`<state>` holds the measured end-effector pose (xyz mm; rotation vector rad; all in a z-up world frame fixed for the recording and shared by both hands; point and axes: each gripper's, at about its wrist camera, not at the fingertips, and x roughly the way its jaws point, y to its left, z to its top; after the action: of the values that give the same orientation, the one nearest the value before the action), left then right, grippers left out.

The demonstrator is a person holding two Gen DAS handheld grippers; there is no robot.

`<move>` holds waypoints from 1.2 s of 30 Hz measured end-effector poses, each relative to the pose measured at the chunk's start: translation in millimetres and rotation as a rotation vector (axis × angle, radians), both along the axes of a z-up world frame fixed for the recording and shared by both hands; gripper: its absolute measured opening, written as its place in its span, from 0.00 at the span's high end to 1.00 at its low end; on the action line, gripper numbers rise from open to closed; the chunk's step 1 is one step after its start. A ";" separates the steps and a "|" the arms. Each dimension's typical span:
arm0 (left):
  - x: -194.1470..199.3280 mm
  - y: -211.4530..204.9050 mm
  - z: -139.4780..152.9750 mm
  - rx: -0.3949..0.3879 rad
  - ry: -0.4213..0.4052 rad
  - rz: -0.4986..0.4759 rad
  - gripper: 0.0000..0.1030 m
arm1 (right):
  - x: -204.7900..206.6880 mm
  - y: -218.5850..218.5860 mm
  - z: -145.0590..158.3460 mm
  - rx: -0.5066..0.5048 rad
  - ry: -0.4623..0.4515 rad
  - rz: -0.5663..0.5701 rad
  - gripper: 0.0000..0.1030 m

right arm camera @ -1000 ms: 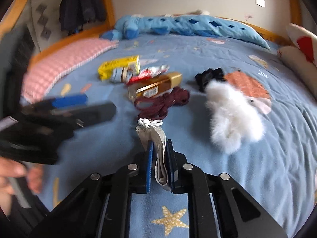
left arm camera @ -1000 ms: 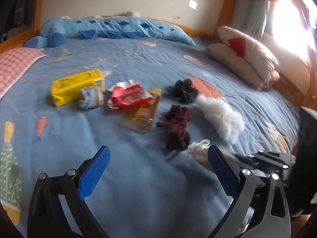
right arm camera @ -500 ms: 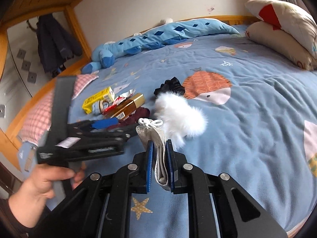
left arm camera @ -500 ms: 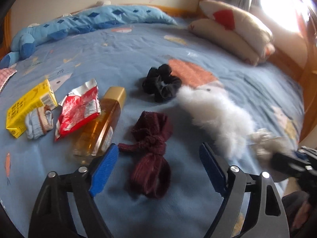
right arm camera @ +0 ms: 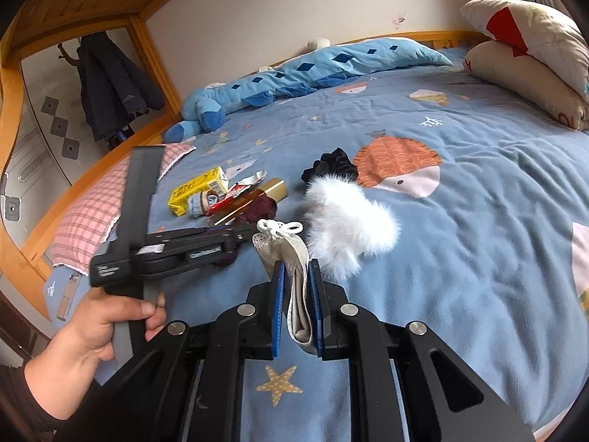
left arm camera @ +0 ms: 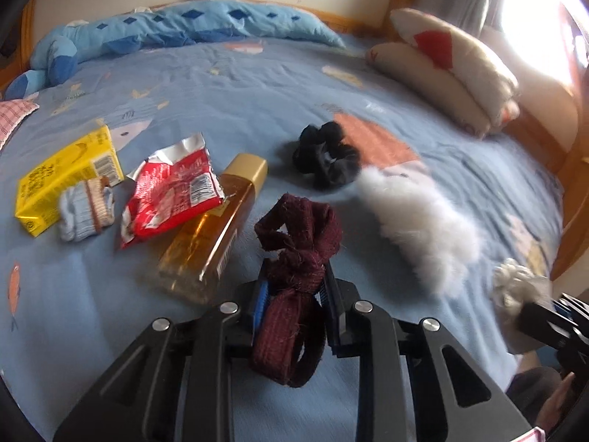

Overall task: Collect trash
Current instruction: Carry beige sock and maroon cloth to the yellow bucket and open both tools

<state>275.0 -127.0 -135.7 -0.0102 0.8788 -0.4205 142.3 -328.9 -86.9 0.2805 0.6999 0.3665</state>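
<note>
My left gripper point(left arm camera: 292, 294) is closing its jaws, and the blue pads press on a dark red knotted fabric band point(left arm camera: 300, 243) lying on the blue bed cover. Left of it lie an amber bottle with a gold cap point(left arm camera: 213, 235), a torn red wrapper point(left arm camera: 173, 191), a yellow carton point(left arm camera: 66, 180) and a small rolled pale sock point(left arm camera: 86, 210). My right gripper point(right arm camera: 296, 294) is shut on a folded white mesh piece with a small bow point(right arm camera: 285, 246), held above the cover. The left gripper point(right arm camera: 235, 237) shows in the right wrist view, held by a hand point(right arm camera: 110, 316).
A black scrunchie point(left arm camera: 325, 162) and a white fluffy piece point(left arm camera: 416, 221) lie to the right of the band. Two pillows point(left arm camera: 452, 73) sit at the right, a long blue plush toy point(left arm camera: 176, 29) along the far wall, a pink checked pillow point(right arm camera: 95, 217) at the left.
The left gripper moved forward over the dark red band and its wide-open jaws closed around it. The right gripper, still holding the white piece, shifted sideways and rolled.
</note>
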 end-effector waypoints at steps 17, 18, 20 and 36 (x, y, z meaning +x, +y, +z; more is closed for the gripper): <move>-158.1 -60.1 74.3 -0.124 -0.144 -0.329 0.75 | -130.0 -40.0 66.9 0.006 -0.117 -0.117 0.87; -165.3 -65.8 76.0 -0.127 -0.148 -0.347 0.75 | -141.2 -44.2 70.1 0.002 -0.123 -0.131 0.87; -185.1 -82.5 78.8 -0.140 -0.144 -0.413 0.75 | -168.1 -53.7 76.9 -0.015 -0.137 -0.170 0.87; -313.5 -190.0 56.0 -0.134 -0.054 -0.810 0.75 | -339.4 -123.2 66.0 -0.081 -0.039 -0.494 0.87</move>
<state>-38.5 -317.0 -79.7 0.2398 0.7733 -1.2298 -197.1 -452.1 -20.9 0.3566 0.5828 -0.1260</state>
